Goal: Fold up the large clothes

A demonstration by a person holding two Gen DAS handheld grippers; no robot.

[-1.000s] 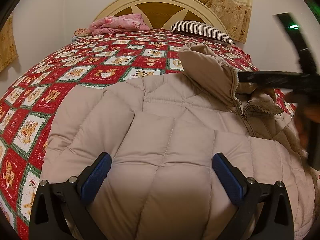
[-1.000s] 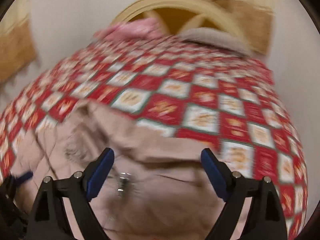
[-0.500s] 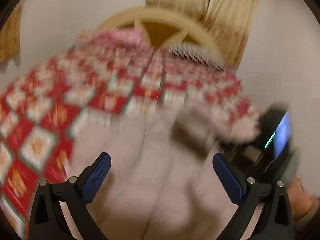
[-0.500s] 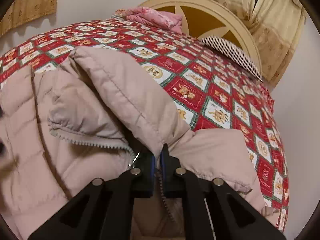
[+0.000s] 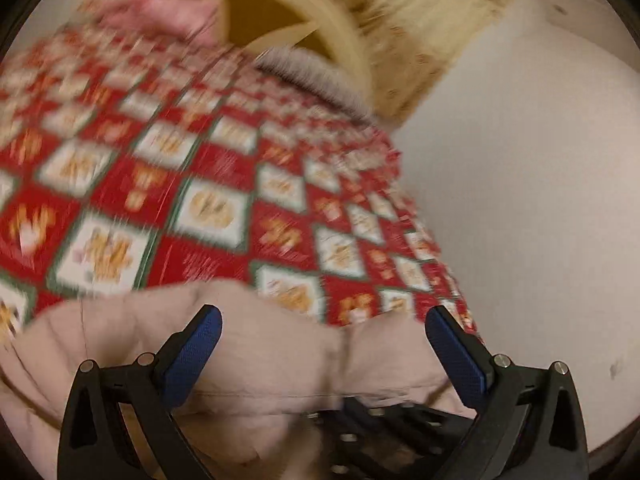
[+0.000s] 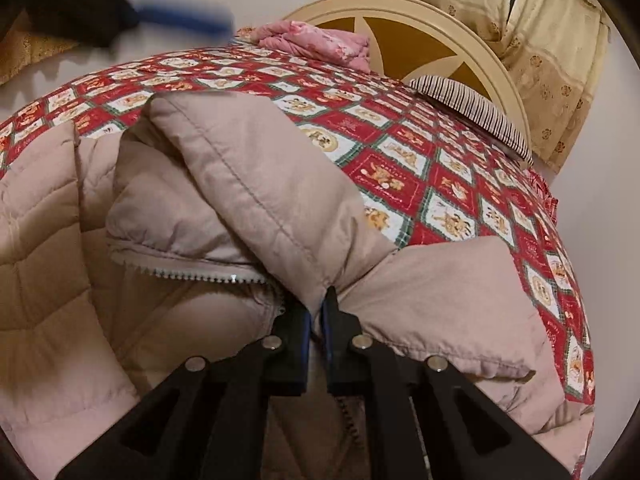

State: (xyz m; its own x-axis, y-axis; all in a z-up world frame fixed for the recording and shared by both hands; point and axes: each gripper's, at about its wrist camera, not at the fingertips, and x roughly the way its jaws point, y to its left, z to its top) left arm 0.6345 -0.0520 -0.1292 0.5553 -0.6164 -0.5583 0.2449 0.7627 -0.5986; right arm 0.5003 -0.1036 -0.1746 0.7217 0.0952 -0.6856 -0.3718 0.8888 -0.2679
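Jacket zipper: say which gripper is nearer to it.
Right. The right gripper is clamped on the jacket beside the zipper; the left gripper hangs open above, apart.

The jacket (image 6: pixel 256 184) is plain beige with a white zip (image 6: pixel 188 274). The quilt (image 6: pixel 460 196) under it is checked red and white, edged green. Beyond the quilt: a pink blanket (image 6: pixel 320 42), a black-and-white striped pillow (image 6: pixel 468 108), a cream headboard (image 6: pixel 460 36).

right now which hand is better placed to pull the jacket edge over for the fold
Right: the right gripper is shut on the jacket front edge beside the zipper. The left gripper is open and holds nothing.
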